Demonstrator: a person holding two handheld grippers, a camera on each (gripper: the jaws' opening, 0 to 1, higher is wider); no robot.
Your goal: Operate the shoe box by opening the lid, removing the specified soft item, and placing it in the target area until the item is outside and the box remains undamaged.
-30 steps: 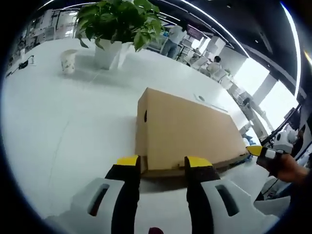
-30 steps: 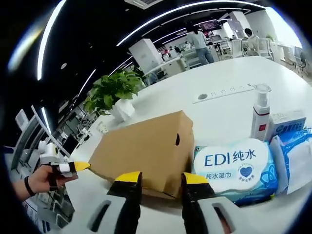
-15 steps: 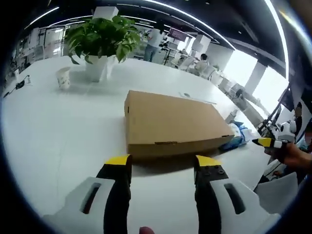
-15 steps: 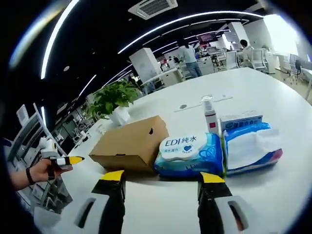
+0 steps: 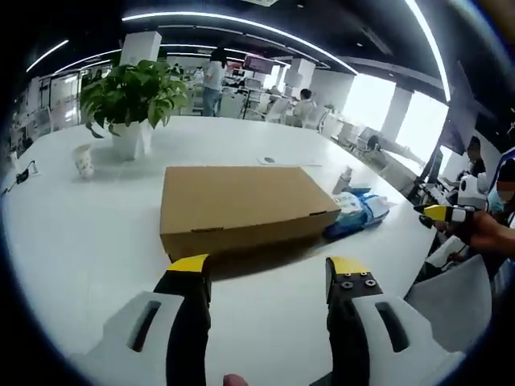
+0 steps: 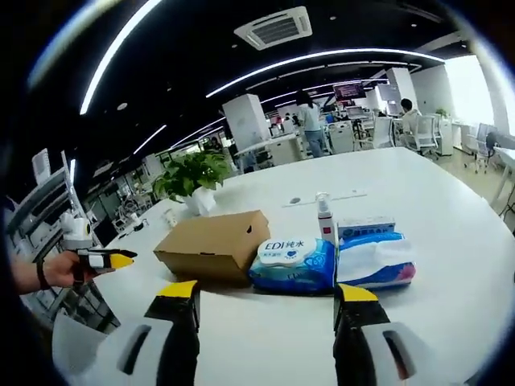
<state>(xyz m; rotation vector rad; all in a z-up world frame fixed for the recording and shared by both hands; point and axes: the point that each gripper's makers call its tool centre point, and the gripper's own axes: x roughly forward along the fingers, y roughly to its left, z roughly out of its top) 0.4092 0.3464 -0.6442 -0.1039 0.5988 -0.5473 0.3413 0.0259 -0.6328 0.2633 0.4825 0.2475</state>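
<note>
Shoe box (image 5: 237, 205) sits closed on our white tabletop (image 5: 72, 233), wipes pack (image 6: 294, 261) seemingly touching its end. Left tool (image 5: 269, 265) and right tool (image 6: 268, 291) hover apart, empty. A potted plant (image 5: 129, 100) stands far left; office desks beyond.

One box (image 5: 233, 205) is counted on the desk (image 5: 72, 233), its lid shut. Two wipe packs (image 6: 294, 262) (image 6: 376, 261) are seen just right of it, with one pump bottle (image 6: 324, 219) and one small carton (image 6: 366, 226) behind them. One potted plant (image 5: 129, 100) and one paper cup (image 5: 83, 159) are counted at the far left.
</note>
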